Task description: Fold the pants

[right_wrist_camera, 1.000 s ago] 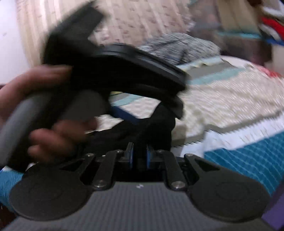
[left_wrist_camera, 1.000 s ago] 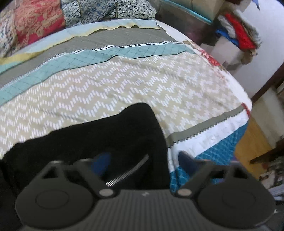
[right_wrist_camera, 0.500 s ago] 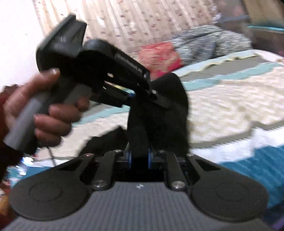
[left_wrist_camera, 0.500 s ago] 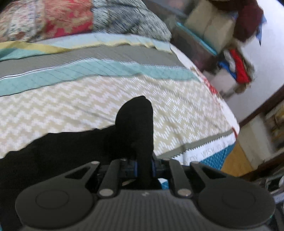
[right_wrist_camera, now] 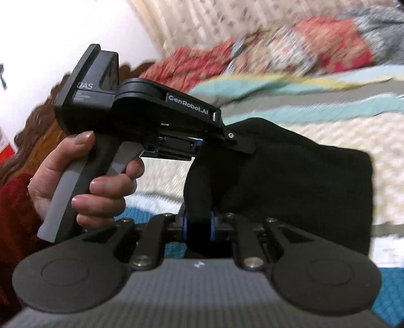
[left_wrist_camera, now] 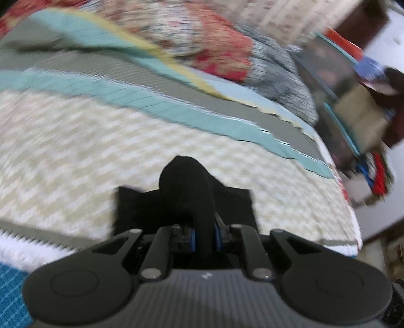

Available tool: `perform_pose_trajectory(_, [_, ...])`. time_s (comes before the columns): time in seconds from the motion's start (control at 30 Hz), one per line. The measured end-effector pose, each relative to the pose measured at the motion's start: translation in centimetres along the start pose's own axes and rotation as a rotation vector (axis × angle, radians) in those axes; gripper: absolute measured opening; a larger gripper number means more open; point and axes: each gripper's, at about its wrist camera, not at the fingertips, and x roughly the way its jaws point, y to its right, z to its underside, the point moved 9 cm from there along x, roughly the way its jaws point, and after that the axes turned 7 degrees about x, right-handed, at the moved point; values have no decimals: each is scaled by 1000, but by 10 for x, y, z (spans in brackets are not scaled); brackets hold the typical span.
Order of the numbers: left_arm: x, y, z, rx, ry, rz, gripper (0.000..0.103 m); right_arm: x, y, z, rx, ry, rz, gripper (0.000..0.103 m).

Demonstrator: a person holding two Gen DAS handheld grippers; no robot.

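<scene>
The black pants (left_wrist_camera: 186,191) hang bunched over the patterned bedspread (left_wrist_camera: 101,141). My left gripper (left_wrist_camera: 204,239) is shut on a fold of them, the blue pads pressing the cloth from both sides. In the right wrist view my right gripper (right_wrist_camera: 198,227) is also shut on a fold of the pants (right_wrist_camera: 290,176), which spread out to the right in a dark sheet. The left gripper (right_wrist_camera: 242,145) shows there too, held by a hand (right_wrist_camera: 83,181), its tips buried in the upper edge of the cloth. Both grips sit close together.
Red floral pillows (left_wrist_camera: 214,50) and a grey patterned one (left_wrist_camera: 277,75) lie at the head of the bed. Boxes and piled clothes (left_wrist_camera: 353,113) crowd the floor past the bed's right edge. A curtain (right_wrist_camera: 202,20) hangs behind, and a red sleeve (right_wrist_camera: 12,207) sits at left.
The left gripper, open over the pants a second ago, closed on a fold. Both grippers then lifted and carried the cloth across the bed toward the pillows, and the views swung round.
</scene>
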Motion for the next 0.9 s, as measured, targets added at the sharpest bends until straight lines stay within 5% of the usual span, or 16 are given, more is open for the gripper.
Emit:
perform_pose_trajectory(0.2, [30, -58, 31, -86, -40, -63, 16, 61, 6, 25, -38, -163, 57, 28])
perform_pose_trajectory(0.3, [40, -70, 44, -97, -53, -117, 36, 66, 11, 31, -12, -212, 44, 43])
perform_pose_trajectory(0.47, [23, -74, 47, -115, -2, -120, 54, 13, 13, 16, 58, -94, -43, 57])
perform_pose_trajectory(0.53, [11, -76, 49, -100, 25, -120, 61, -10, 34, 6, 90, -19, -15, 58])
perform_pose_trajectory(0.67, [-2, -78, 62, -88, 48, -78, 92, -57, 95, 11, 248, 63, 91, 63])
perform_pose_trajectory(0.8, [5, -74, 79, -123, 18, -2, 97, -82, 148, 29, 457, 99, 164, 73])
perform_pose_trajectory(0.9, [15, -74, 94, -166, -16, 20, 97, -83, 146, 38, 519, 93, 175, 74])
